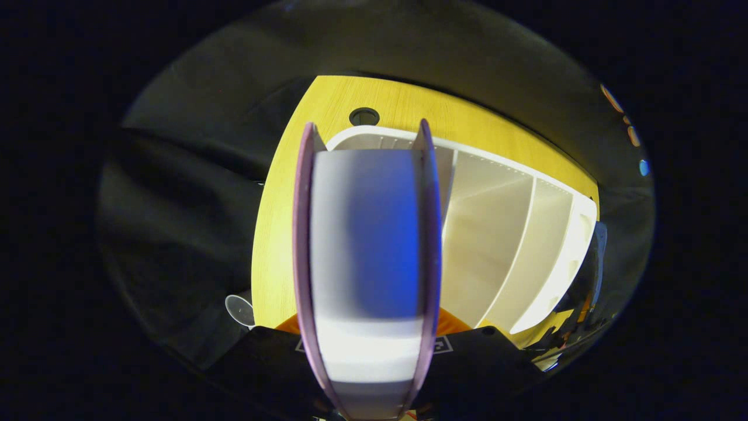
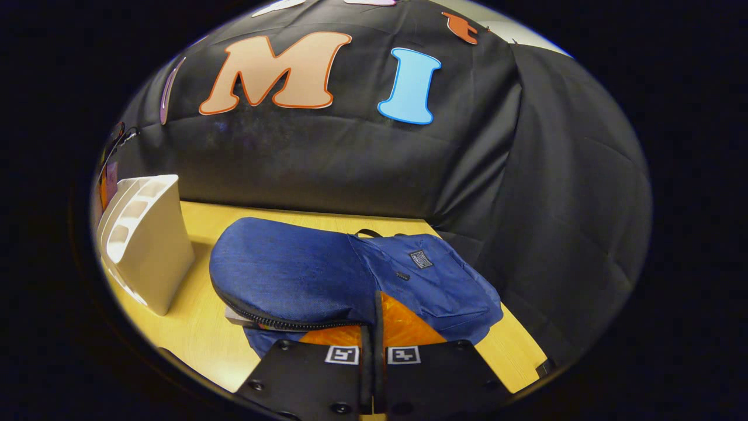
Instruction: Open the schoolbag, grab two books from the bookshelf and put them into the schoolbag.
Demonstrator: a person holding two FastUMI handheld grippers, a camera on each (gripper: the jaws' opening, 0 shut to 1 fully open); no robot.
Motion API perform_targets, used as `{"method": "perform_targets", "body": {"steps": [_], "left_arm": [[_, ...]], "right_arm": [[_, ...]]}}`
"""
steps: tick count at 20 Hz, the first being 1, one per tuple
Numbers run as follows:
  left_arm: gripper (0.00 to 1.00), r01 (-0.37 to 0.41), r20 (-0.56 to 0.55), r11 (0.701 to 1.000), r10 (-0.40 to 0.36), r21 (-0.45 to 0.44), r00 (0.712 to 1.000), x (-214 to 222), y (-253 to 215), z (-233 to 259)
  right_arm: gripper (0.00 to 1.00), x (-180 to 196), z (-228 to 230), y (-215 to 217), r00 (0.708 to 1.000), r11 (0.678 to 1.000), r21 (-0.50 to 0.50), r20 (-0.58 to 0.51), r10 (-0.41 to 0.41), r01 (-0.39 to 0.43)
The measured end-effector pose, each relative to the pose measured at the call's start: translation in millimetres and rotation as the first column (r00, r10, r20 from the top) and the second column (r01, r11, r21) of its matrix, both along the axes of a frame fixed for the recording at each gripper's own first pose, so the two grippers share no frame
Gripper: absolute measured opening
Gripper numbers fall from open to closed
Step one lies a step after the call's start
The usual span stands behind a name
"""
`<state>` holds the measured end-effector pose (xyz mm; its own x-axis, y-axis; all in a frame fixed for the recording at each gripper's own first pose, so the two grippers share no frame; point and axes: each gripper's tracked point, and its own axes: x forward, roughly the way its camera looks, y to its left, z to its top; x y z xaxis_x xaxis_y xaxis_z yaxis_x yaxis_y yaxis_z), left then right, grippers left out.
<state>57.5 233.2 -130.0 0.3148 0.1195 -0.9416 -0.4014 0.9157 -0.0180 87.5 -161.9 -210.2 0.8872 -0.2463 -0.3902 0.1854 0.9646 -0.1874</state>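
Holding a book [image 1: 367, 257] upright between its two fingers, the left claw [image 1: 367, 351] has one finger pressed to each cover; the book's white page edge with a blurred blue patch faces the camera, purple covers at either side. Behind the book, in the left gripper view, the white bookshelf [image 1: 508, 245] stands on the yellow wooden tabletop [image 1: 280, 234], its dividers visible to the right of the book. A round dark hole [image 1: 364, 116] sits in the tabletop past the shelf's far end.

Right gripper view: the right claw [image 2: 374, 327] has its fingers drawn together, nothing visibly held between them. The blue schoolbag [image 2: 327, 272] lies flat on the tabletop [image 2: 193, 333] directly ahead of the claw, fingertips at or just over its near edge. The bag's zipper is undone along the near side, flap lifted slightly, orange lining [image 2: 403, 327] showing at the opening. A pale edge [image 2: 236, 317] shows at the left of the opening; cannot tell what it is. The bookshelf [image 2: 146, 240] stands to the left of the bag, apart from it.
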Motion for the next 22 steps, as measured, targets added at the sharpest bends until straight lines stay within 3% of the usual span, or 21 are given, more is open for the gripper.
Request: {"method": "perform_targets", "body": {"steps": [6,11,22], "left_arm": [[0.42,-0.011,-0.018,1.000,0.011,0.001,1.000,-43.0,-20.2,41.4],[0.42,0.006,0.039,1.000,-0.006,0.009,0.999,-66.6,-42.6,80.5],[0.41,0.186,0.247,0.982,-0.187,0.030,0.951,-92.4,-141.6,150.5]], "right_arm": [[0.05,0.0,-1.6,0.5,0.999,0.999,-0.012,-0.003,0.035,-0.035],[0.04,0.3,-0.5,-1.8,0.999,0.999,0.009,0.000,0.045,-0.045],[0.04,0.9,1.0,-7.7,0.997,0.995,0.067,0.013,0.077,-0.078]]}}
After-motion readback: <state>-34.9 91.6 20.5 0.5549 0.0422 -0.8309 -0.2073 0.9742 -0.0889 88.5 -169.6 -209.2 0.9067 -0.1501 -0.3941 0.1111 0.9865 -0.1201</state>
